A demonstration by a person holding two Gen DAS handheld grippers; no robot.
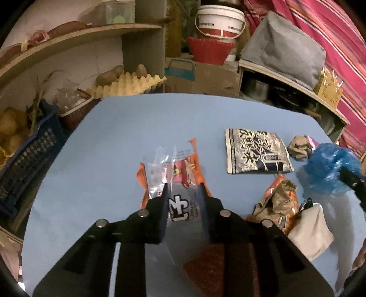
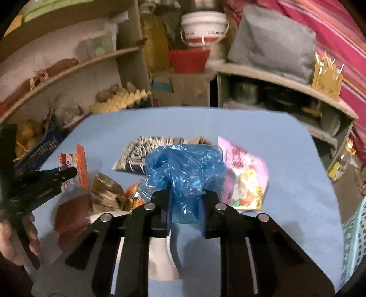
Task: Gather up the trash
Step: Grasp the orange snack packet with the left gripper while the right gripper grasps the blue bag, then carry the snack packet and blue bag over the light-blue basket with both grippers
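Note:
On the blue table my left gripper is shut on a clear and orange snack wrapper that lies flat and runs back between its fingers. My right gripper is shut on a crumpled blue plastic bag, which also shows at the right edge of the left wrist view as the blue plastic bag. Around them lie a blue-and-white printed packet, a crumpled brown paper, a crushed orange wrapper, a white pouch and a pink snack bag.
Shelves with an egg tray and a dark blue crate stand left of the table. A cardboard box, red basket and white bucket sit behind. A teal basket is at the right. A hand holds the left gripper.

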